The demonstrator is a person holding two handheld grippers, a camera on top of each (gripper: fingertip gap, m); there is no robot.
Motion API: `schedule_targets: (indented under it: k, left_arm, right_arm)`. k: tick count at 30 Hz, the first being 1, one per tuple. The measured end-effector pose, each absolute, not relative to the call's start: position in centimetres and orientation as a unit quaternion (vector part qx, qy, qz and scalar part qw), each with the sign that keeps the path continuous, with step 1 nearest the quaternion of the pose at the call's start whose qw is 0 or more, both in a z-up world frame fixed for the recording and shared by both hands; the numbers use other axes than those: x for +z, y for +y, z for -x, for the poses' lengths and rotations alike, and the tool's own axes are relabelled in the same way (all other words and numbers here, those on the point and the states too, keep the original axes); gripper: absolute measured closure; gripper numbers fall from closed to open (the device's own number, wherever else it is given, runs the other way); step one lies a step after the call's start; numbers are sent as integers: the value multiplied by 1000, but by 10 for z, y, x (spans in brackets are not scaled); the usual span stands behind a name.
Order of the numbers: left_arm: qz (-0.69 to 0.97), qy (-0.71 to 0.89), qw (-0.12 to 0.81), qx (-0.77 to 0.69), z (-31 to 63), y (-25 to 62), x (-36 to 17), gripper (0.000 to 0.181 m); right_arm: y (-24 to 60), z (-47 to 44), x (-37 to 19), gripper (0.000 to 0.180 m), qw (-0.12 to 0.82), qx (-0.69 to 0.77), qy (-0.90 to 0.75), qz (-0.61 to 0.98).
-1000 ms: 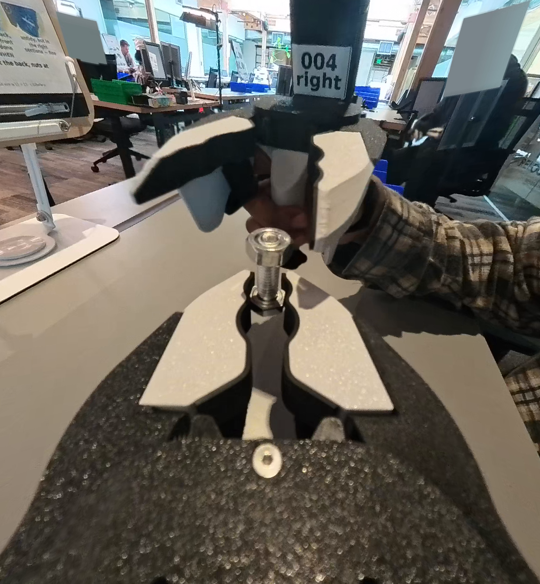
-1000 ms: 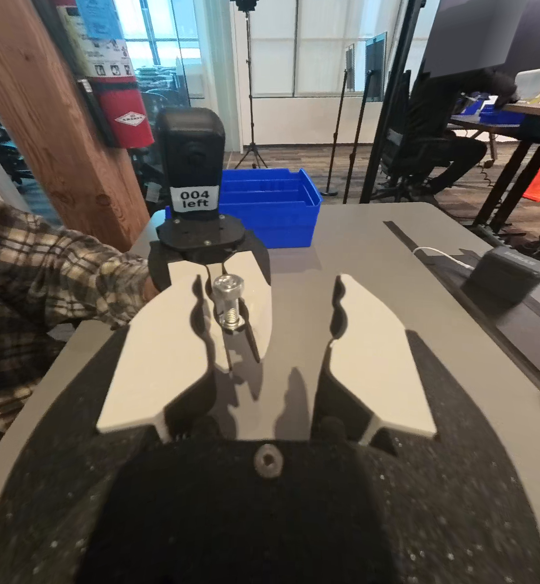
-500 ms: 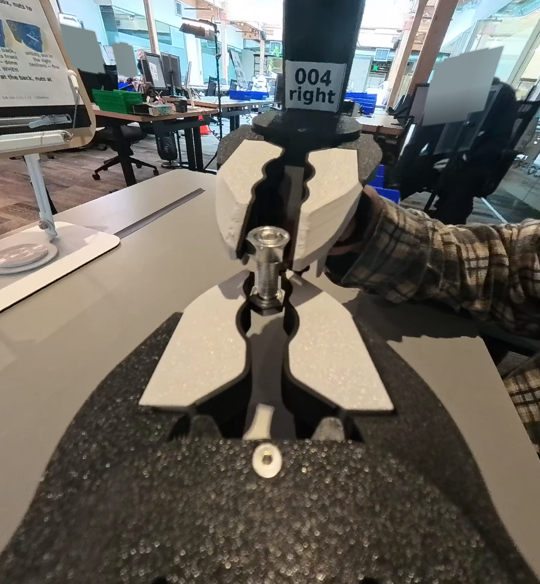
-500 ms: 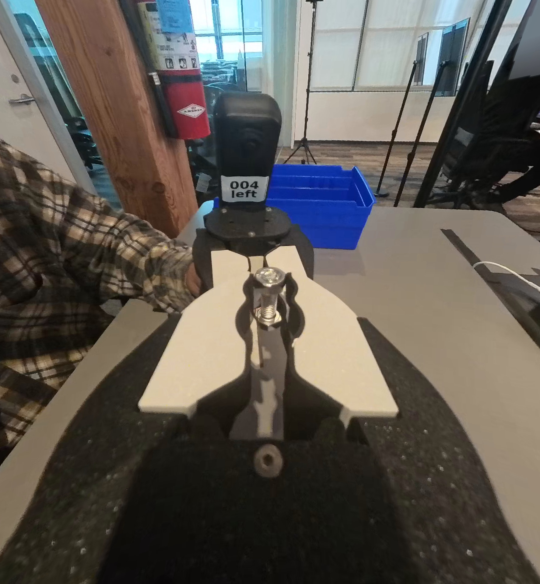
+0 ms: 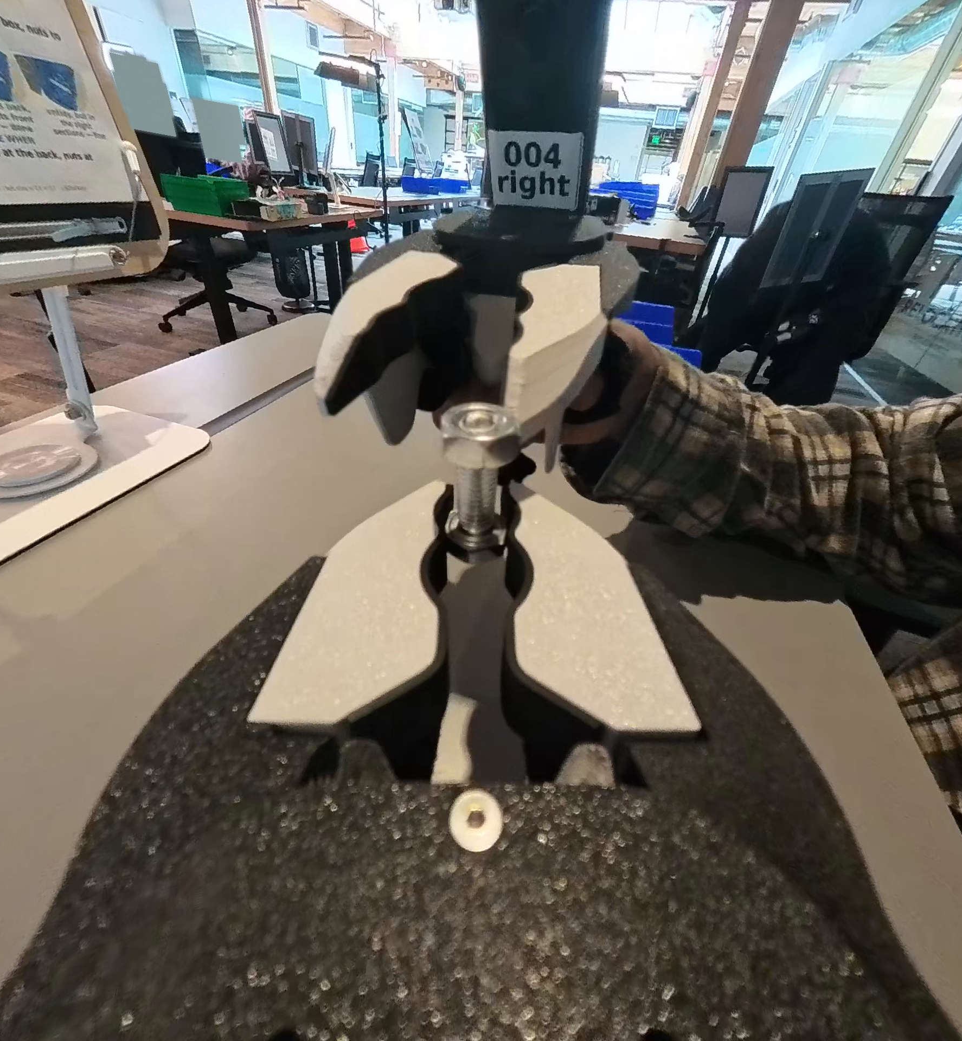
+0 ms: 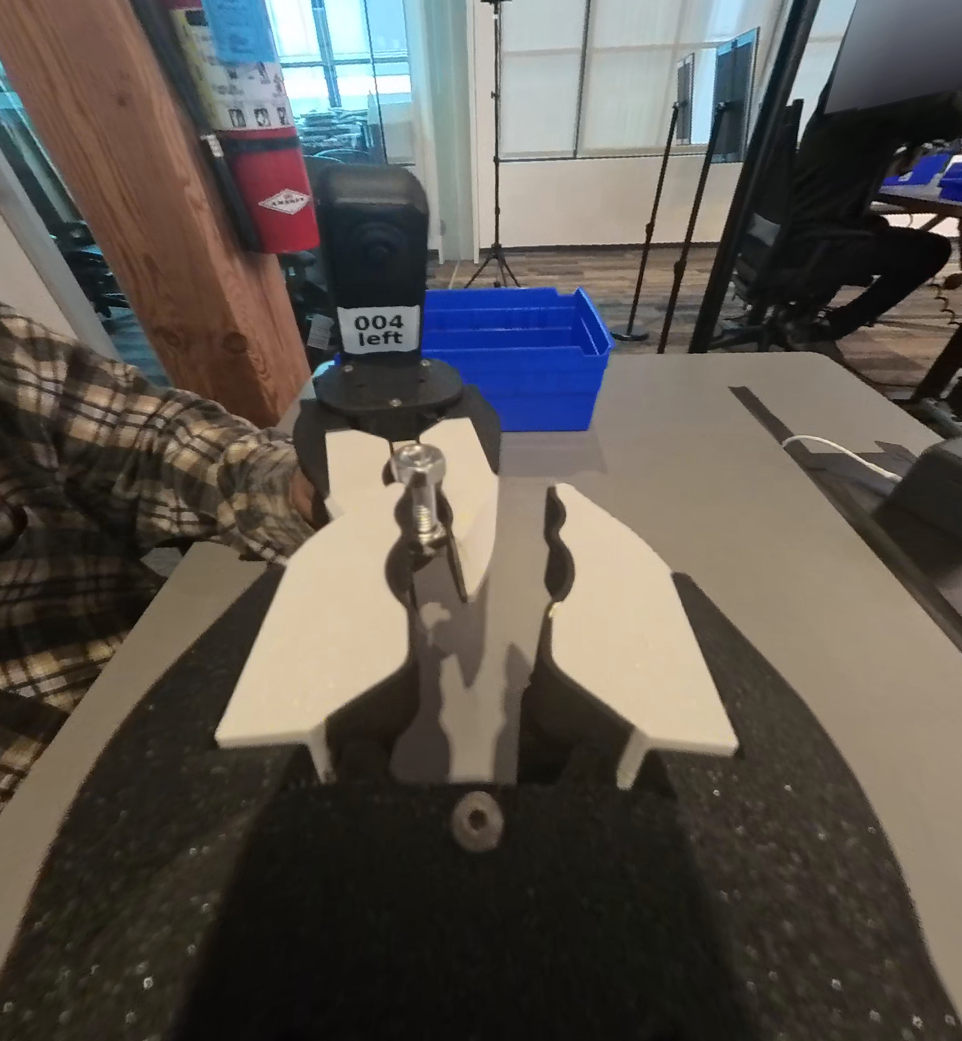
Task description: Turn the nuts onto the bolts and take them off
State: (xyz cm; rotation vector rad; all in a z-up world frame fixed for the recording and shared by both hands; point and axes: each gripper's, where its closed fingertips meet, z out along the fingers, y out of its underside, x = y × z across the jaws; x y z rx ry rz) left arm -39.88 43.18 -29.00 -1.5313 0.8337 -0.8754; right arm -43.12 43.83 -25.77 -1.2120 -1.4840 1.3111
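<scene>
A silver bolt stands upright, head up, with a nut threaded on near its lower end. My left gripper is shut on the nut and holds bolt and nut just above the grey table. My right gripper is open. Its left finger is beside the bolt, and its right finger stands well apart from it. In the left wrist view its white fingers are tilted and spread behind the bolt's head, without gripping it.
A blue bin stands at the table's far edge behind the left gripper. A grey device with a white cable lies to the right. A sign stand with a white base is at the left. Plaid sleeves reach in. Only a small space, under 4 cm, lies between the two pairs of fingers.
The right gripper closed around the bolt's head half a second ago; now it has opened again and turned to a tilted pose. The left gripper has kept its hold.
</scene>
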Motion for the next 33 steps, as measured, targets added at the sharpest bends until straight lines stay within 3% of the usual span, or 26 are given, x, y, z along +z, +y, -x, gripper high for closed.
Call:
schedule_targets:
  k: [16, 33]
  left_arm:
    - [651, 358, 560, -367, 397, 432, -291, 165]
    - [650, 358, 561, -366, 397, 431, -290, 165]
  right_arm:
    - [434, 432, -246, 124, 411, 534, -576, 463]
    - [446, 427, -248, 124, 431, 505, -575, 479]
